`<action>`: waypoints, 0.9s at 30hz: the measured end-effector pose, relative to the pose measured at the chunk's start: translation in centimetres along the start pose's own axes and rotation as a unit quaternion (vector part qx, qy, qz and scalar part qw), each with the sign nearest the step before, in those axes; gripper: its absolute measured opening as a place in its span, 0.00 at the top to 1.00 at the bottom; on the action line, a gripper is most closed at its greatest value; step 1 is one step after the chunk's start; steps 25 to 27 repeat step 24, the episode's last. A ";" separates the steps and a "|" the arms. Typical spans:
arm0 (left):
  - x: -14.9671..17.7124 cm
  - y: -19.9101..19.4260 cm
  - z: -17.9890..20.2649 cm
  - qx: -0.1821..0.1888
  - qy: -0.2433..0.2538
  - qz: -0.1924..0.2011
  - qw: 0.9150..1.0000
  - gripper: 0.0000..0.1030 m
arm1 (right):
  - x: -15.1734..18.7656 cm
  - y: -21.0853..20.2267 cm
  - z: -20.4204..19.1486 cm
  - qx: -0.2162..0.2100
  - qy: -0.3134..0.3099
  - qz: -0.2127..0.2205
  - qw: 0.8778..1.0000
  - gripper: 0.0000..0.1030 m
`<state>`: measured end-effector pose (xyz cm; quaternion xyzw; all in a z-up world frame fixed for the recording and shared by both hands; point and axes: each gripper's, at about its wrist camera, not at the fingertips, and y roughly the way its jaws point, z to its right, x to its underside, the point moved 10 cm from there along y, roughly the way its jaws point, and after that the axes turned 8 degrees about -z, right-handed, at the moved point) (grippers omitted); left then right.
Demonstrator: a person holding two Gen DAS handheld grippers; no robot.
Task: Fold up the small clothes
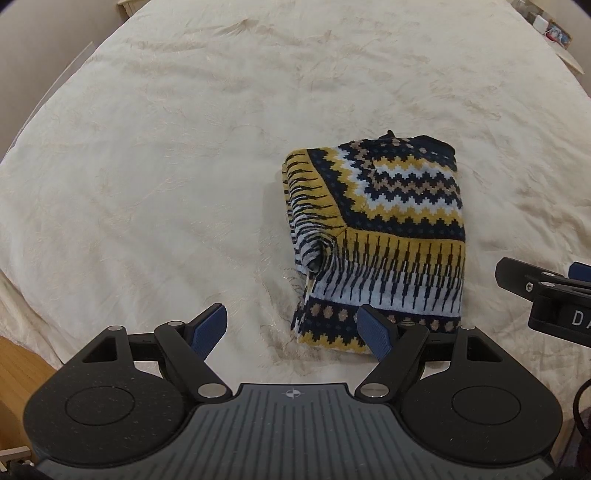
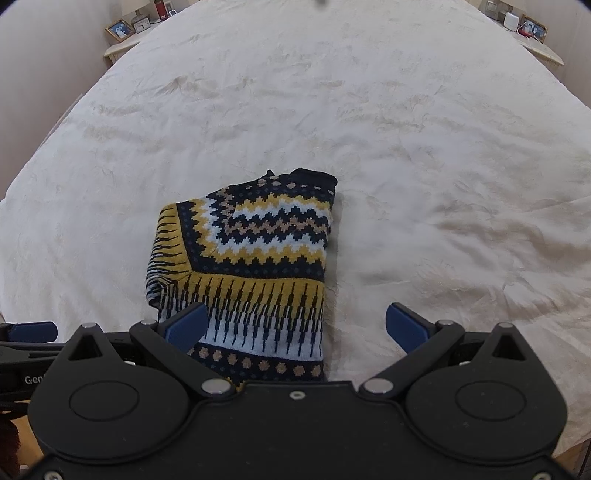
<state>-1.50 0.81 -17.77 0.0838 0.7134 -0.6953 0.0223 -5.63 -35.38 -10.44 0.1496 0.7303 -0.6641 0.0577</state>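
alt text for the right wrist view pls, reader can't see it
A folded knit sweater with navy, yellow and white zigzag bands lies on a cream bedspread. The right gripper is open just above the sweater's near edge, holding nothing. Nightstands with photo frames sit at the far corners.

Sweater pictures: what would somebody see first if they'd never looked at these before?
The zigzag sweater in navy, yellow and pale blue, lying folded on the cream bed. It is the only colourful thing there. Then the two open grippers near its closest edge: the left gripper and the right gripper, neither holding anything.
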 end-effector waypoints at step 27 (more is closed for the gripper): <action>-0.5 0.7 0.4 -0.011 0.002 -0.006 1.000 0.26 | 0.1 1.7 1.3 0.038 0.001 -0.038 0.999 0.01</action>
